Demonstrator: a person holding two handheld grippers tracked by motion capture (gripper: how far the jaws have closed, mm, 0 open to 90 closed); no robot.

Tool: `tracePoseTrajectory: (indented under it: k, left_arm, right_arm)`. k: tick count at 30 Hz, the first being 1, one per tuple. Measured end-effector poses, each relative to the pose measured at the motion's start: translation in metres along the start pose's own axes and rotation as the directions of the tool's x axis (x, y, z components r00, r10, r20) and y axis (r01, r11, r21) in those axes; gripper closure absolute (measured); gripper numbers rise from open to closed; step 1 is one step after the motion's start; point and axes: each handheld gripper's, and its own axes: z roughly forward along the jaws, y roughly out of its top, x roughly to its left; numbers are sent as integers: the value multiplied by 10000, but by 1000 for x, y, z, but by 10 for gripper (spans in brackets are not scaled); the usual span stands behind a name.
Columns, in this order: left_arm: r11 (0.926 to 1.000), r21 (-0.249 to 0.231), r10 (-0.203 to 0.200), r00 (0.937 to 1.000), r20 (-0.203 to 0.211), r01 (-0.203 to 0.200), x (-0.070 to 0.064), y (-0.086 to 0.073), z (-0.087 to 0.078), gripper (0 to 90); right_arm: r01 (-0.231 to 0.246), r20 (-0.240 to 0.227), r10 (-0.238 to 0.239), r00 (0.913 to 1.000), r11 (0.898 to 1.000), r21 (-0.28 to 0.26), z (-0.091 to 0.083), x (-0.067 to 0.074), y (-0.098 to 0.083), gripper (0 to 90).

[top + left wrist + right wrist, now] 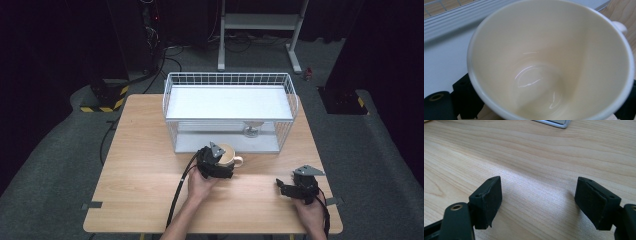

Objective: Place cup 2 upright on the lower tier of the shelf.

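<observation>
**A:** Start at the left gripper (223,163). What is it doing?

**B:** Its black jaws flank a cream ceramic mug (544,62), one at each lower corner of the left gripper view. The rim hides the pads, so I can't tell whether they press on the mug or only bracket it.

**A:** Where is the mug?

**B:** Upright on the wooden table (145,150), about mid-table and just in front of the white wire rack (230,80), which is at its 12 o'clock. The handle (239,161) points to about 4 o'clock.

**A:** How will it handle?

**B:** I'd judge it stiff, fairly heavy for its size, glazed and slippery, and likely to chip if knocked against the wire. A grip across the body low down, or over the wall at the rim, looks safer than the small handle.

**A:** Anything in it?

**B:** No, it's empty, with only highlights on the bottom.

**A:** And the rack?

**B:** Its upper shelf is bare. Under it, at the mug's 1 o'clock, stands a small pale stemmed vessel (252,129), too small to name.

**A:** The right gripper (537,202)?

**B:** It's at the mug's 4 o'clock, with jaws spread wide over bare wood and nothing between them.
</observation>
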Motion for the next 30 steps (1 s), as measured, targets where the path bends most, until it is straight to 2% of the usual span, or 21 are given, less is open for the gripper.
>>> tracePoseTrajectory:
  k: [3,5,8,10,14,17,20,24,26,28,30]
  left_arm:
    - [10000,-23,-93,10000,-16,93,0,0,-1,85]
    - [10000,11,78,9999,-124,-78,0,0,-2,86]
    - [9999,-34,100,9996,-274,-101,2,1,-4,86]
    - [9999,-96,-59,9999,-145,57,3,1,-6,87]
    - [9997,-255,-13,9998,-188,9,4,3,-9,86]
    - [9999,-123,45,9993,-368,-50,6,6,-9,86]
    - [9998,-156,-95,9996,-269,91,8,8,-10,87]
    - [9996,-279,-85,9990,-444,73,12,12,-13,87]
    - [9989,-360,-299,9990,-347,286,15,13,-16,87]
    - [9989,-383,-290,9988,-401,275,16,13,-16,87]
    - [9992,-253,-315,9975,-625,300,21,15,-14,87]
  right_arm:
    - [4,-3,-4,10000,10000,-4,0,0,0,220]
    - [-6,0,6,10000,10000,0,0,0,0,220]
    - [-2,-1,2,10000,10000,1,0,0,0,220]
    - [-3,0,3,10000,10000,1,0,0,0,219]
    - [-1,-2,1,10000,10000,-3,0,0,0,220]
    - [-5,-2,5,10000,10000,-2,0,0,0,220]
    - [-4,0,4,10000,10000,-1,0,0,0,220]
    - [-22,0,22,10000,10000,3,0,0,0,220]
    - [-20,0,20,10000,10000,3,0,0,0,220]
    - [-19,2,19,10000,10000,1,0,0,0,220]
    - [-18,-5,18,10000,10000,5,0,0,0,220]
